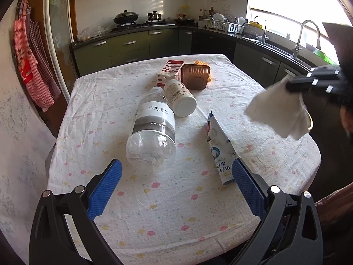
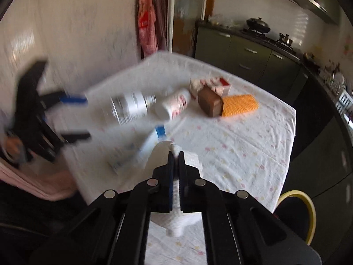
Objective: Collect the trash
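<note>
Pinching a white paper towel, the right gripper has its jaws nearly closed on the folded sheet, which hangs in the air above the table's edge.
Left gripper: blue-padded fingers spread wide, holding nothing, low over the table.
Ahead, between those fingers: clear plastic bottle on its side, base toward the fingers.
Beside the right-hand finger: flattened blue-and-white carton, lying flat.
Beyond the bottle: white capped bottle on its side, touching it.
Farther out: brown plastic tub, its contents not visible; red-and-white box; orange sponge behind the tub.
Surface: white cloth with small floral print.
Room: kitchen, green cabinets, stove with wok, sink faucet, yellow-rimmed bin beside the table.
</note>
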Motion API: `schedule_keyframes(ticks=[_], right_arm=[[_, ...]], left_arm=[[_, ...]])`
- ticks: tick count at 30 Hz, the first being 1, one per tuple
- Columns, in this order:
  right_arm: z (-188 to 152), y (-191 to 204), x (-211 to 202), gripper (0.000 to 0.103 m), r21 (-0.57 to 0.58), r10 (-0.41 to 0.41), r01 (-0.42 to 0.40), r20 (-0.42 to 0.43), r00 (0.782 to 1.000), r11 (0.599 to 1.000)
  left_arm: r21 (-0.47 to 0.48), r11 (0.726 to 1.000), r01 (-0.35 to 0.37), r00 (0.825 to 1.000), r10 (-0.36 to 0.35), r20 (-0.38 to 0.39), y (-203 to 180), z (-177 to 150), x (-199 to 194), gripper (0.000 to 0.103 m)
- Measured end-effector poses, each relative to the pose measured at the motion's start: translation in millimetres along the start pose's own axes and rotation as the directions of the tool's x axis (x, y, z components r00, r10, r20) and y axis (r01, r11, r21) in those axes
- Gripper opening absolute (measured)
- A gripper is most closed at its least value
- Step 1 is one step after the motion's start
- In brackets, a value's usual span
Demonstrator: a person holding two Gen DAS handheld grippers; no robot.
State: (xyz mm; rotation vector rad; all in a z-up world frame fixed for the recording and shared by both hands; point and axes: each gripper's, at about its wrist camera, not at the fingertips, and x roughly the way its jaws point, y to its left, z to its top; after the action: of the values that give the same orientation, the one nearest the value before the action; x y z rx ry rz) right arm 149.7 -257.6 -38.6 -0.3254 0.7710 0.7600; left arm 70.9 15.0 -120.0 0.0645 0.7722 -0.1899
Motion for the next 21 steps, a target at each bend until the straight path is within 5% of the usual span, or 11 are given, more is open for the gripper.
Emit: schedule_keyframes(ticks=[6, 10, 14, 16, 17, 19, 21], right_arm=[[17.2, -26.0, -40.9, 0.004, 0.183, 0.196, -0.221, 0.145, 0.970, 0.958], [20.8, -40.2, -41.2, 0.004, 0.292, 0.296, -0.334, 0.167, 0.940, 0.896], [23.4, -55.8, -39.9, 0.004, 0.388, 0.468, -0.521, 0.227, 0.854, 0.761], [26.1, -54.7, -44.6, 0.004, 0.387, 0.321, -0.369, 0.185, 0.929, 0.845], [26.8, -55.0, -45.5, 0.004, 0.378, 0.294, -0.342, 0.181, 0.939, 0.860], [24.3, -63.3, -39.2, 0.004, 0.413, 0.418, -0.468, 0.211, 0.883, 0.781], [25.1, -60.2, -40.1, 0.004, 0.388, 0.290, -0.333, 0.168, 0.942, 0.859]], left_arm=[[0.040, 0.998, 0.052, 0.998, -0.053, 0.021, -12.9, 1.2, -2.9, 0.098], [0.207, 0.967, 0.145, 0.980, -0.169, 0.106, -45.5, 0.3, -15.6, 0.098], [0.420, 0.901, 0.109, 0.951, -0.217, 0.218, -83.4, -4.6, -27.5, 0.098], [0.461, 0.884, 0.071, 0.946, -0.207, 0.251, -93.2, -3.2, -29.1, 0.098], [0.468, 0.881, 0.066, 0.942, -0.209, 0.261, -94.3, -2.5, -29.8, 0.098], [0.472, 0.879, 0.070, 0.935, -0.223, 0.275, -92.6, -1.6, -32.3, 0.098], [0.474, 0.878, 0.059, 0.934, -0.216, 0.284, -91.6, -1.7, -33.4, 0.098]])
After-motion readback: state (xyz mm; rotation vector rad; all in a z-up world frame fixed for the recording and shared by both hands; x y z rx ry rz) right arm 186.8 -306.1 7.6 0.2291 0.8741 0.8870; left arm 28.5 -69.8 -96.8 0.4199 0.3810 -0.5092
